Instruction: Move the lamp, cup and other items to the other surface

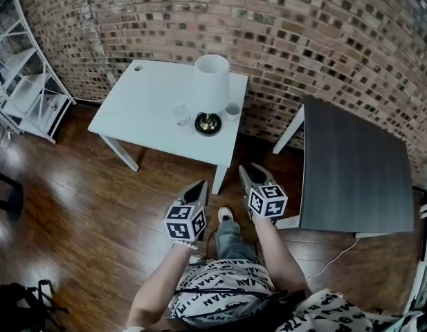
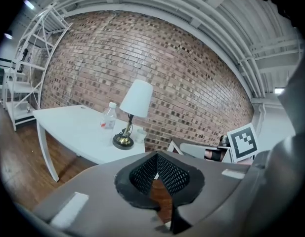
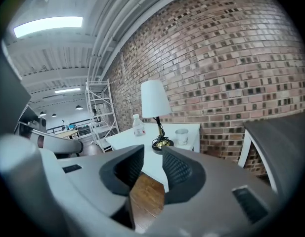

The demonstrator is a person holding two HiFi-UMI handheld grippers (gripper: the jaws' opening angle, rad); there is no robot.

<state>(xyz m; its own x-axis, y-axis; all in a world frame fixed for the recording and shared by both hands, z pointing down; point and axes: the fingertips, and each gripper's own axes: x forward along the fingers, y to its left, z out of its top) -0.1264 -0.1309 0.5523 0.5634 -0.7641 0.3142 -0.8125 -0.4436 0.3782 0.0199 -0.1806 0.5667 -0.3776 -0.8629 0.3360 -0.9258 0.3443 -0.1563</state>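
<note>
Room: brick wall (image 1: 303, 33) at the back, dark wood floor (image 1: 75, 206), one white shelving rack (image 1: 26, 88) at the left.
Desks, count: two. A white desk (image 1: 144, 109) and a dark desk (image 1: 355, 164) to its right, both against the wall, a strip of floor between them.
Task items, count: three, all on the white desk near its right end. One lamp (image 1: 210, 88), one cup (image 1: 232, 111), one bottle (image 1: 182, 114).
Layout: lamp in the middle; bottle just beside its base on the left, cup just beside it on the right.
Tongs, count: two, over the floor in front of the white desk, well apart from the items.
Left tongs (image 2: 156, 154): tips together, nothing between them.
Right tongs (image 3: 153, 154): apart, only floor and desk edge in the gap.
In the way: the white desk's near leg (image 1: 219, 178) stands between the two tongs' tips.
Head view only: the shade covers the lamp's stem; small round hole (image 1: 138, 67) in the desk's far left corner; person's patterned shirt (image 1: 220, 289).
Left gripper view only: red label on the bottle; right tongs' marker cube (image 2: 243, 142).
Right gripper view only: long ceiling light (image 3: 48, 26).
</note>
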